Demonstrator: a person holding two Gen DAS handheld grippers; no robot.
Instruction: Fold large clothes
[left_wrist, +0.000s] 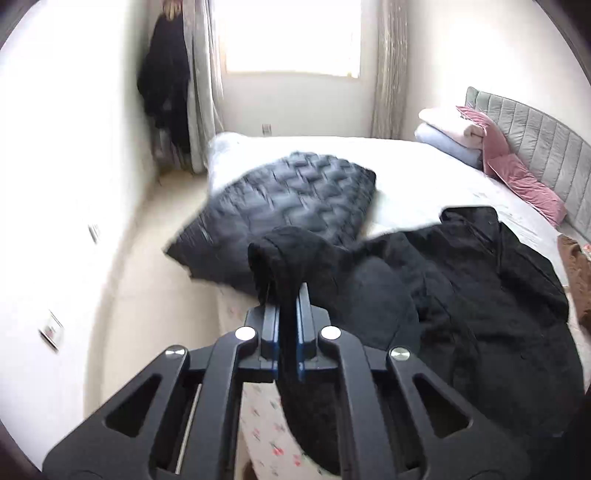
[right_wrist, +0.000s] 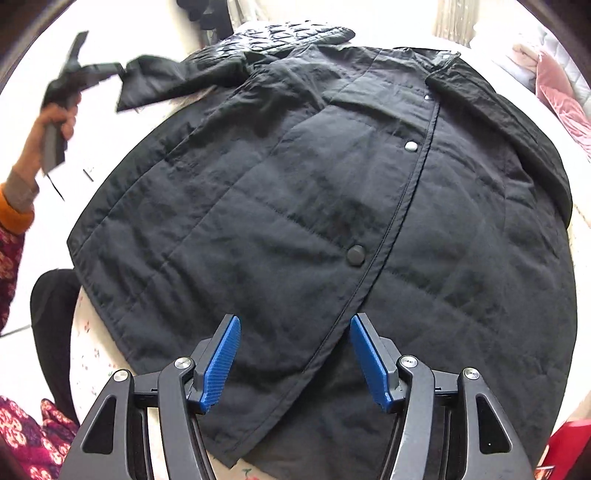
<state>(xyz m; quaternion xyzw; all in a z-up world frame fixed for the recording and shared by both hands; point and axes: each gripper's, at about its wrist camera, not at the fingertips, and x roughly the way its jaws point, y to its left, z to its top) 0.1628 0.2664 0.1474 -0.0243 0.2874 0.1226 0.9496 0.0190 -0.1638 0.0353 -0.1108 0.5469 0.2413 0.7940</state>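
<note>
A large black coat (right_wrist: 314, 206) lies spread front-up on the bed, with snap buttons along its placket. My right gripper (right_wrist: 295, 325) is open, its blue pads just above the coat's lower hem, holding nothing. My left gripper (left_wrist: 287, 291) is shut on the coat's black sleeve (left_wrist: 284, 254), lifted off the bed at the coat's left side. In the right wrist view the left gripper (right_wrist: 74, 81) shows at far left, held by a hand, with the sleeve (right_wrist: 155, 79) stretched from it. The rest of the coat (left_wrist: 480, 288) lies to the right in the left wrist view.
A dark quilted jacket (left_wrist: 291, 195) lies folded on the white bed (left_wrist: 406, 166) beyond the coat. Folded blankets (left_wrist: 450, 133) and a pink pillow (left_wrist: 524, 177) sit by the grey headboard (left_wrist: 546, 144). Dark clothes (left_wrist: 166, 85) hang by the curtain. The floor (left_wrist: 147, 266) runs left of the bed.
</note>
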